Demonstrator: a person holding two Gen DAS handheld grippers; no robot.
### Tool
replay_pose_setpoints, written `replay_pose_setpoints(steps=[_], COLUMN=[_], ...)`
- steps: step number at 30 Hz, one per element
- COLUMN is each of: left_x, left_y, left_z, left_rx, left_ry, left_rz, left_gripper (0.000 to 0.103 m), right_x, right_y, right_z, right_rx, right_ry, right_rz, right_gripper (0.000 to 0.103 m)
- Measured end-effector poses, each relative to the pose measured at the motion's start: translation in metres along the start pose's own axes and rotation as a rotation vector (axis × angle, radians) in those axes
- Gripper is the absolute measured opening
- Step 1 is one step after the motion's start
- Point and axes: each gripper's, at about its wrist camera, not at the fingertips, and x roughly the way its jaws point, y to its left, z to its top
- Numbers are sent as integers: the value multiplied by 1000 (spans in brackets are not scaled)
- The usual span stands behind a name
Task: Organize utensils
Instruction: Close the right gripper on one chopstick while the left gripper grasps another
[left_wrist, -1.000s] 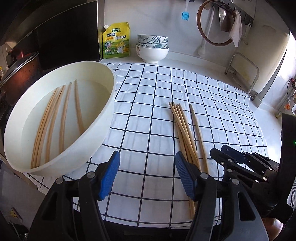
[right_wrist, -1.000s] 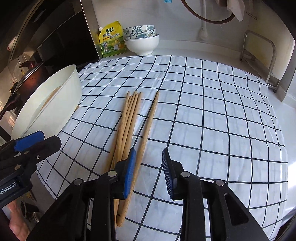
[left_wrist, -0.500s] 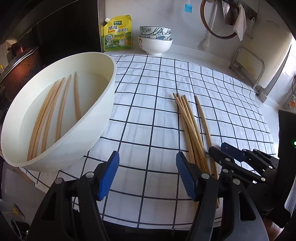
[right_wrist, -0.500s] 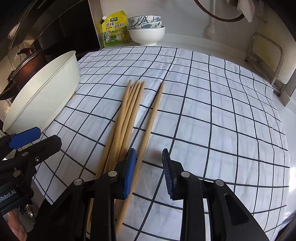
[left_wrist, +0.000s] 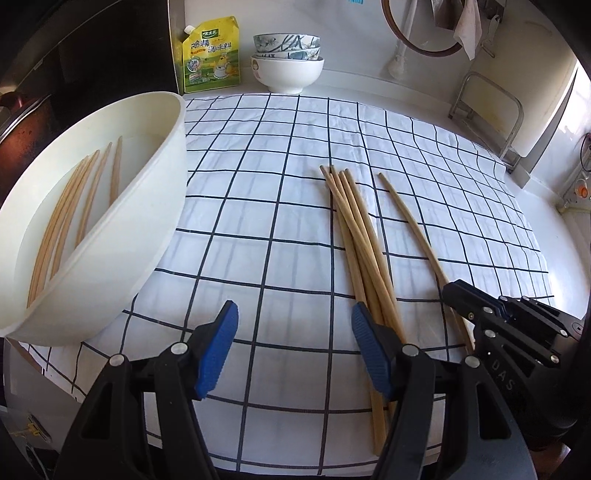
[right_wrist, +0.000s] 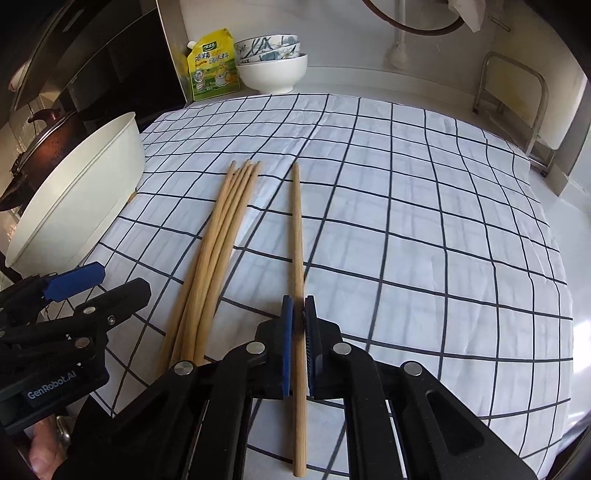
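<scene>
The single chopstick (right_wrist: 296, 236) lies on the checked cloth (right_wrist: 424, 229) just right of the bundle of chopsticks (right_wrist: 218, 251), apart from it, and the right gripper (right_wrist: 298, 341) has it: the jaws have just been closing and now the blue pads pinch the stick near its near end, with the shaft running away from the gripper across the cloth. The bundle, a handful of sticks, fans slightly at its far tips and gathers toward the near edge of the cloth. To the left of the bundle hangs the left gripper (left_wrist: 291, 347), jaws standing well apart with nothing between the pads; its right finger (left_wrist: 369, 350) sits over the bundle's near end. Farther left of the bundle, the large white bowl (left_wrist: 147, 229) rests on the cloth's edge, with more chopsticks (left_wrist: 70, 214) lying inside. Beyond the bundle, past the cloth's far edge, stand a yellow seasoning pouch (left_wrist: 212, 55) and stacked bowls (left_wrist: 287, 62).
</scene>
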Motion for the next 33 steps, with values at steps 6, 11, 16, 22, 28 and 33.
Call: replay_pose_setpoints(steps=[6, 11, 16, 22, 28, 33], left_x=[6, 11, 14, 16, 23, 26], left_y=[-6, -8, -8, -12, -16, -17], left_z=[-2, -2, -2, -1, -1, 3], left_rx=[5, 10, 9, 17, 35, 25], left_ry=[10, 20, 21, 24, 32, 25], left_rz=[2, 15, 20, 19, 53, 65], left_gripper=[67, 68, 71, 72, 74, 75], right_x=[-7, -7, -8, -7, -4, -1], right_y=[-21, -23, -23, -22, -21, -16], right_z=[-5, -6, -6, -4, -3, -1], right_rx=[60, 62, 56, 50, 45, 14], right_ry=[-8, -8, -14, -13, -8, -14], right_rz=[4, 7, -1, -9, -12, -32], right_gripper=[6, 6, 10, 11, 12, 18])
